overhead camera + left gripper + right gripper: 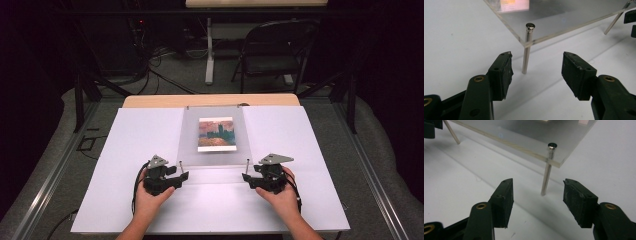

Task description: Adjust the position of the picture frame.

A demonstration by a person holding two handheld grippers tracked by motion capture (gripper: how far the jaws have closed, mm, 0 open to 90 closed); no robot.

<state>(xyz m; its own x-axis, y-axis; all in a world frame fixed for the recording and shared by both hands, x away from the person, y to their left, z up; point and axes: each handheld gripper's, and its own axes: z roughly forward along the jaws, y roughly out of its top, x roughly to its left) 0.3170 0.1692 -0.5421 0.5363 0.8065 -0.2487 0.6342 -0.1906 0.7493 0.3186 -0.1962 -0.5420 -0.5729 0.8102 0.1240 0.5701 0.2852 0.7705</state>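
I was working in what looked like a lab: a dark room with a white-topped bench [150,150], cables on the grey floor [165,75], a folding chair [272,50], and metal framing [80,95].

High view: we look forward and down from above the person's side onto the white tabletop [150,130], far enough back to take in a folding chair [272,50] beyond it.

Left gripper view: we ride low, very near, looking along the fingers [501,75] at a metal post [527,47] just ahead of them, under the near corner of a clear acrylic plate [564,20].

Right gripper view: same low, close stance along its own fingers [504,202], facing another corner post [547,170] ahead between them.

Shared: all three views hold the plate's near edge, and each gripper view catches the other post far off to one side.
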